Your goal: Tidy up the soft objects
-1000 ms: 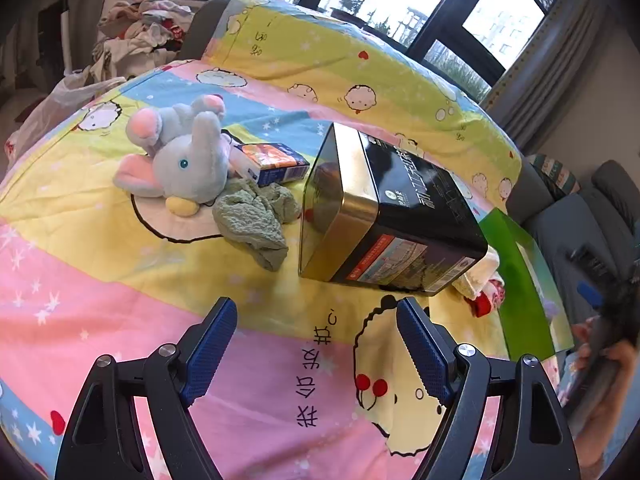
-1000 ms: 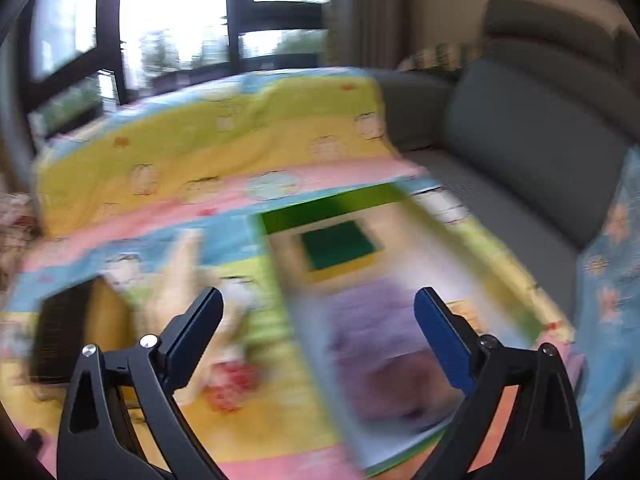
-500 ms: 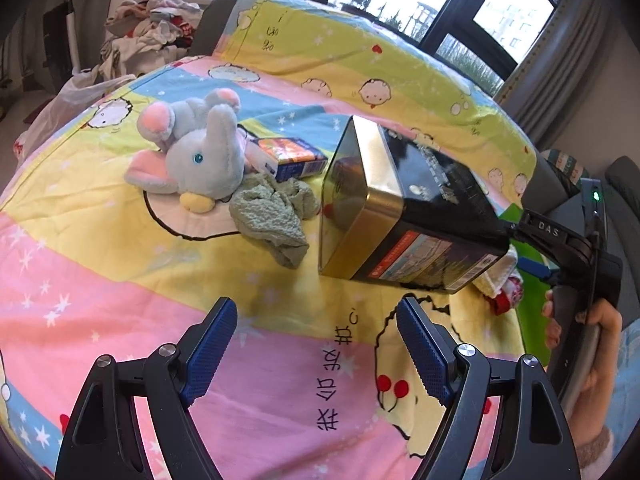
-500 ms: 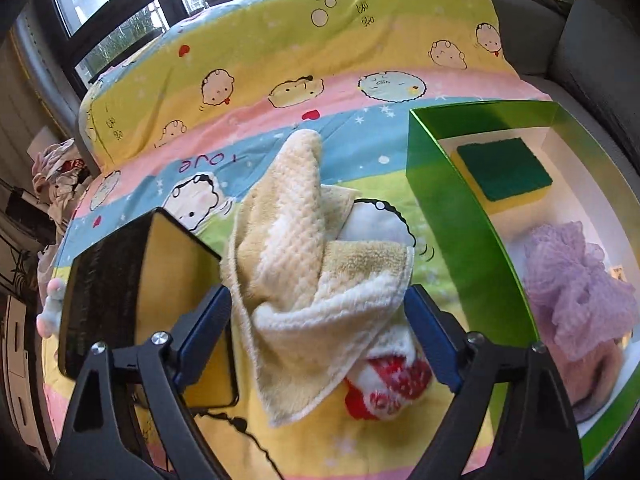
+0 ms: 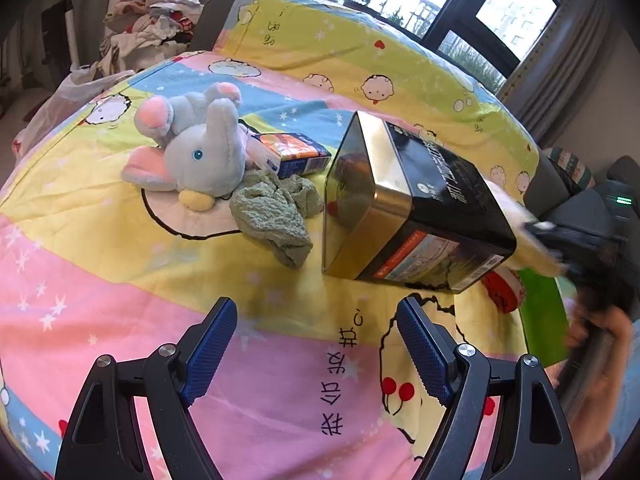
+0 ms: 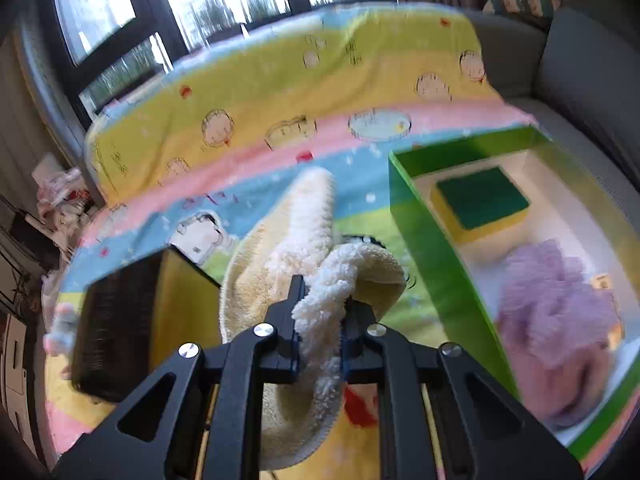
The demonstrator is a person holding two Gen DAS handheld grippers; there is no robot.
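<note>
My right gripper (image 6: 322,312) is shut on a cream and yellow towel (image 6: 304,240), which hangs from it beside the green box (image 6: 432,240). The box holds a green-topped sponge (image 6: 482,200) and a purple bath puff (image 6: 556,304). My left gripper (image 5: 316,340) is open and empty above the cartoon bedspread (image 5: 120,280). Ahead of it lie a grey plush elephant (image 5: 200,152) and a crumpled green cloth (image 5: 276,216). The towel (image 5: 528,248) and the right gripper also show at the right edge of the left wrist view.
A black and gold tin (image 5: 408,208) lies on its side in the middle of the bed; it also shows in the right wrist view (image 6: 132,320). A small blue carton (image 5: 292,152) sits behind the elephant. A grey sofa (image 6: 592,72) is at the right. Clothes pile (image 5: 152,20) far left.
My right gripper has come down and shut on the towel, which is now bunched up between its fingers. My left gripper has stayed open and shifted only slightly.
</note>
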